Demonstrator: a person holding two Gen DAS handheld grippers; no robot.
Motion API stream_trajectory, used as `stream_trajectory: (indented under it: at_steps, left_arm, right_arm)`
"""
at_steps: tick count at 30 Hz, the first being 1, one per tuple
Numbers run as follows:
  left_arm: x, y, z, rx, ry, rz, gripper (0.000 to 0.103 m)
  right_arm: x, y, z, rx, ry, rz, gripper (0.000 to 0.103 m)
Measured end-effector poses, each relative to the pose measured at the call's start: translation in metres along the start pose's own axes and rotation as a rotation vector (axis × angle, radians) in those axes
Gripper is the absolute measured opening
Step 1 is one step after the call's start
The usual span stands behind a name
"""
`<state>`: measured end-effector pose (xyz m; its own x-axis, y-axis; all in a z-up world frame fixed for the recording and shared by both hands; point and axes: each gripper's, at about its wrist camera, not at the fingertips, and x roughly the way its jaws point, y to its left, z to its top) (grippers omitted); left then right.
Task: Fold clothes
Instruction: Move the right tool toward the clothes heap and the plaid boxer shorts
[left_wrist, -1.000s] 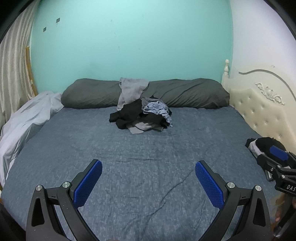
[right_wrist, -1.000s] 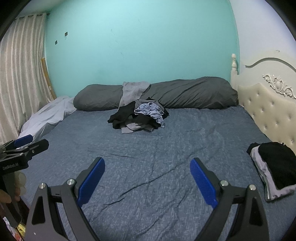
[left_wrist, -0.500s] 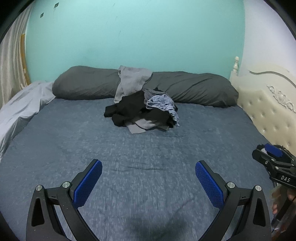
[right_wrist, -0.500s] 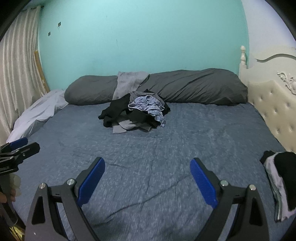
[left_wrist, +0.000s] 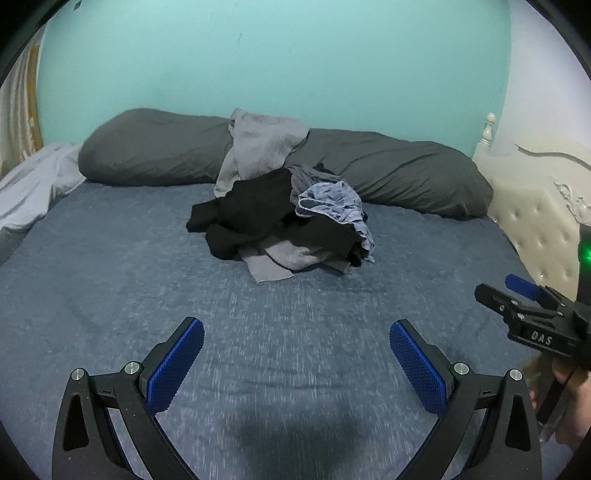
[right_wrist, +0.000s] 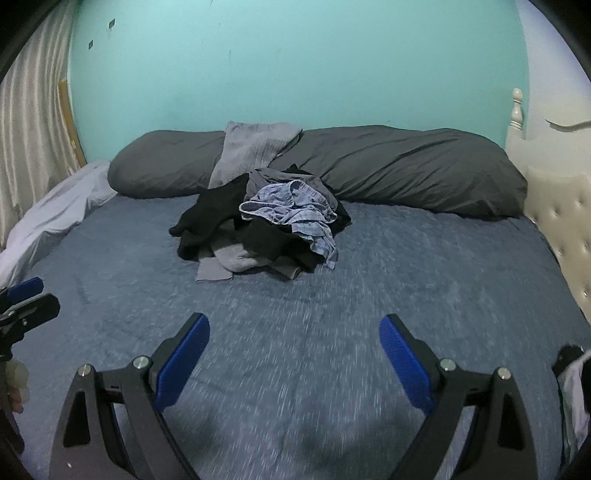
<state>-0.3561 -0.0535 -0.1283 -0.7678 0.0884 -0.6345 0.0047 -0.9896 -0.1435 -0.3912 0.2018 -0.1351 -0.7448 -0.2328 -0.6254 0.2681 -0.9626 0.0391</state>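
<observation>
Near the far edge of the wide bed with its blue-grey sheet (left_wrist: 110, 288), against the long dark grey bolster pillow (left_wrist: 399, 173), lies a loose heap of unfolded clothes (left_wrist: 284, 225): a black garment (left_wrist: 251, 210) spread to one side, a crumpled pale blue checked piece (left_wrist: 332, 201) on top, a light grey fabric (left_wrist: 262, 144) draped up over the pillow. Nothing in it is sorted or flattened. At the bed's right edge, low in the right wrist view, a black-and-white bundle (right_wrist: 576, 391) peeks in; whether it is folded I cannot tell.

Both tools hang over the bare near half of the sheet, well apart from the heap. The left gripper (left_wrist: 295, 354) has its blue-padded fingers (left_wrist: 177, 362) spread wide and holds nothing; the right gripper (right_wrist: 293, 349) is just as wide and equally empty.

To my eye the step in hand is the reach for a garment, with the folding itself not begun. The next move calls for carrying one gripper across to the heap, pinching a single layer, most easily the pale blue piece on top, and lifting it clear without dragging the black garment along, then laying it flat on the open sheet.
</observation>
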Motion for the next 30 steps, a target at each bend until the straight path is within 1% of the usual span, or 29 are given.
stream_trajectory:
  at_steps: [3,5,10,14,16,20,22,28,30]
  left_arm:
    - [0.029,0.005,0.006,0.005,0.019,-0.005,0.103]
    - [0.047,0.009,0.009,0.002,0.031,-0.02,0.103]
    - [0.08,0.018,0.013,0.014,0.029,-0.02,0.103]
    - [0.103,0.02,0.016,0.024,0.037,-0.033,0.103]
    - [0.115,0.022,0.018,0.029,0.037,-0.032,0.103]
    - [0.136,0.029,0.025,0.0,0.036,-0.051,0.103]
    - [0.144,0.031,0.028,0.003,0.038,-0.051,0.103]
    - [0.168,0.035,0.036,0.029,0.076,-0.06,0.103]
    - [0.173,0.04,0.039,0.013,0.074,-0.06,0.103]
  right_arm:
    - [0.035,-0.004,0.012,0.007,0.015,0.01,0.094]
    - [0.051,-0.003,0.018,-0.005,0.017,0.002,0.094]
    - [0.096,-0.006,0.03,-0.008,0.043,0.014,0.094]
    - [0.133,-0.012,0.042,0.002,0.059,0.019,0.094]
    - [0.148,-0.014,0.049,0.002,0.058,0.006,0.094]
    - [0.178,-0.015,0.06,-0.013,0.061,-0.001,0.094]
    - [0.192,-0.015,0.066,-0.014,0.062,-0.002,0.094]
    - [0.219,-0.017,0.084,-0.015,0.067,-0.021,0.094]
    - [0.23,-0.016,0.092,-0.026,0.076,-0.025,0.094]
